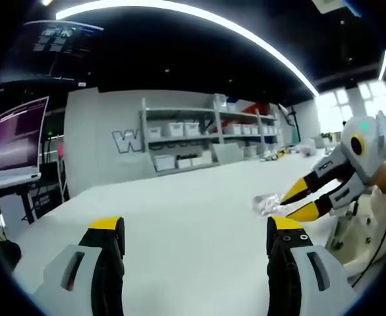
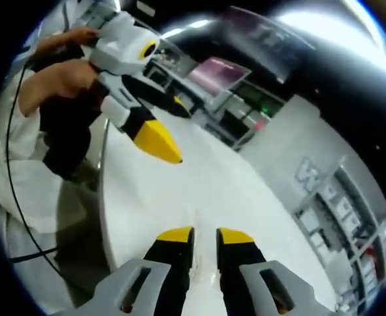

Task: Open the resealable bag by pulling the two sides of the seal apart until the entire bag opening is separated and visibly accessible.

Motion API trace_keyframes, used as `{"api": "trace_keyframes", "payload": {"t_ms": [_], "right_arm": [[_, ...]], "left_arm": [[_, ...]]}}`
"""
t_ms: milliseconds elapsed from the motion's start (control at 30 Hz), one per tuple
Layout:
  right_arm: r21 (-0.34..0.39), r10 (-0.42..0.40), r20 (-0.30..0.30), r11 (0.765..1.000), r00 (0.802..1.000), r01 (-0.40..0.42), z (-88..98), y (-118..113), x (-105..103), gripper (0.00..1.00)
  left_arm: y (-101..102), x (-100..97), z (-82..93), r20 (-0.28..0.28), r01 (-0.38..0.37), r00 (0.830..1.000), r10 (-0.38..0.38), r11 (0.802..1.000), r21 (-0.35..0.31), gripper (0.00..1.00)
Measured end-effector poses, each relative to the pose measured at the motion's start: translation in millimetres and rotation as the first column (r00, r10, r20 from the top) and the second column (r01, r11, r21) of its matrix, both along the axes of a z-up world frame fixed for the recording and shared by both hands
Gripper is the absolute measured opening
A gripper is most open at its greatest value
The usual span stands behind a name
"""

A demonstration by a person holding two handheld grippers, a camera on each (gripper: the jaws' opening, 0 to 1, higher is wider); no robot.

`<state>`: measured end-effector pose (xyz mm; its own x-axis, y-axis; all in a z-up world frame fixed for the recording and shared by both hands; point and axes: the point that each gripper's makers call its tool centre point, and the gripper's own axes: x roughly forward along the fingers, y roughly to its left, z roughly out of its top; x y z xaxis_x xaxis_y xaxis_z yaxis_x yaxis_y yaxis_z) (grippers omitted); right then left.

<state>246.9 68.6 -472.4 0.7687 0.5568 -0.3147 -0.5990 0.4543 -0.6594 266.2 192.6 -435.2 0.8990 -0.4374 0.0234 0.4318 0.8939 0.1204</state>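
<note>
1. Bag [image 1: 270, 204]: crumpled, clear/shiny, lies flat on white table [image 1: 180, 217], toward the table's far right in left gripper view.
2. Right gripper [image 1: 297, 204] enters that view from the right; its yellow tips point at the bag, just beside or touching its edge. Can't tell if they pinch it. Tips sit a little apart, so jaws look released.
3. In right gripper view the right gripper [image 2: 205, 236] shows a narrow gap between the yellow tips, nothing visible in it; bag can't be made out here.
4. Left gripper [image 1: 196, 227]: jaws wide apart, released, nothing between them, bare tabletop ahead. Bag is well off to its right, apart from it.
5. Left gripper [image 2: 157, 141] also seen in right gripper view, top left, held by a person's hand [image 2: 74, 36], white sleeve [image 2: 28, 151] below.
6. Bkgd: shelf rack [image 1: 206, 135] w/ white bins along wall, monitor [image 1: 18, 138] at left.
</note>
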Motion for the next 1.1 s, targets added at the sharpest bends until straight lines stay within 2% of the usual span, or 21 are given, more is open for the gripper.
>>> {"api": "trace_keyframes", "payload": {"t_ms": [433, 1100], "right_arm": [[-0.024, -0.019, -0.007, 1.000, 1.000, 0.018, -3.6, -4.6, -3.5, 0.10], [0.020, -0.046, -0.026, 0.999, 0.999, 0.046, -2.8, -12.1, 2.3, 0.07]], "left_arm": [[-2.6, -5.9, 2.1, 0.010, 0.011, 1.000, -0.011, 1.000, -0.006, 0.88], [-3.8, -2.9, 3.7, 0.009, 0.012, 1.000, -0.012, 1.000, -0.001, 0.88]]}}
